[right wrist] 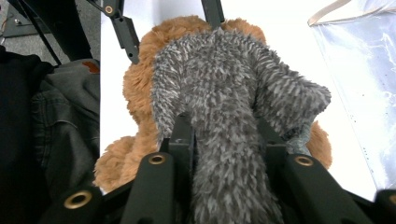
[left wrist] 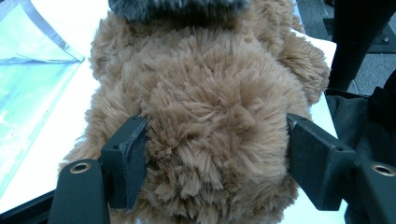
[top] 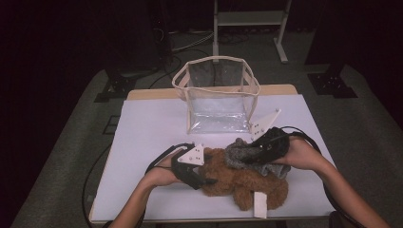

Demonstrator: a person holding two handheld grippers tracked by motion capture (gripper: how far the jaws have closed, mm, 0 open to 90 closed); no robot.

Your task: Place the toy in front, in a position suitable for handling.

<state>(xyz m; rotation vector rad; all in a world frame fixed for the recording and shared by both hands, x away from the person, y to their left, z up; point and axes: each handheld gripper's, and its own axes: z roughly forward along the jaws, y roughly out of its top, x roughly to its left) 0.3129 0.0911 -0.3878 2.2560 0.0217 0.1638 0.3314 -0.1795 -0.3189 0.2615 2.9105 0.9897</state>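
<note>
While we pin the brown teddy point(top: 237, 183) at the bench's point(top: 147, 128) six o'clock, left tool point(left wrist: 215, 154) clamped on its fur, right tool point(right wrist: 224, 140) gripping grey plush point(right wrist: 224, 93), clear bag point(top: 218, 95) at twelve.

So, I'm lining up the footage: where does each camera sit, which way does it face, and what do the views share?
High view: above the person's side of the white table, looking forward and down at the clear plastic bag; both forearms, left gripper, right gripper.
Left gripper view: on that gripper, jaws pressing the brown plush bear.
Right gripper view: on that gripper, jaws clamping the grey fuzzy cloth.
Shared: bear, cloth.
</note>
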